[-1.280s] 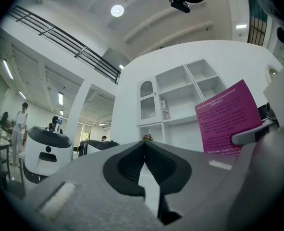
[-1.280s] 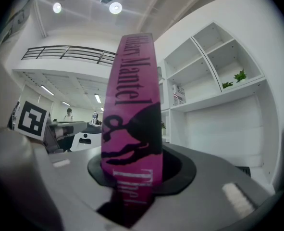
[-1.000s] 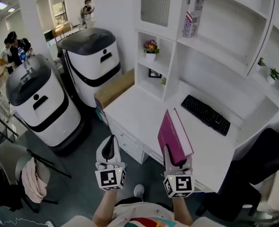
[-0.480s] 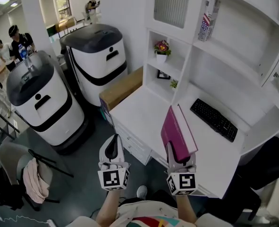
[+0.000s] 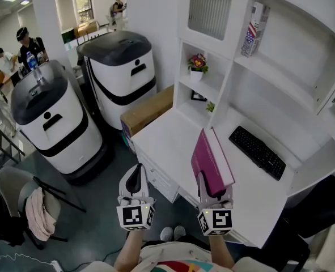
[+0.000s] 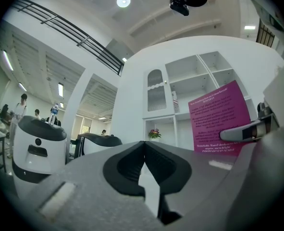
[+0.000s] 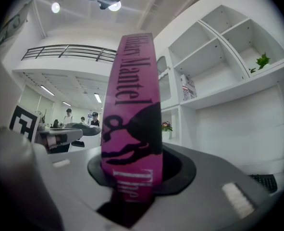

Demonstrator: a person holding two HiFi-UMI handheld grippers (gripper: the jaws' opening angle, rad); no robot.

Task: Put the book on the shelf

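Right gripper [image 7: 132, 174] is clamped on the pink book [image 7: 132, 100] at its lower end. The book is held upright with the spine turned back toward the gripper's camera, probably so it can be slid in standing, spine out. Left gripper [image 6: 144, 150] is closed with nothing between the jaws and is carried idle just left of the right one.

The book is not yet placed. The shelf unit [image 5: 280, 50] lies ahead of and above the right gripper, and the desk top [image 5: 167, 135] is below the book.

Counted:
- one book held
- one upright item [image 5: 253, 21] already on an upper shelf (book or box, too small to be told)
- one keyboard [image 5: 257, 151] ahead-right
- one flower pot [image 5: 197, 67] ahead
- two white machines [image 5: 48, 123] off to the left
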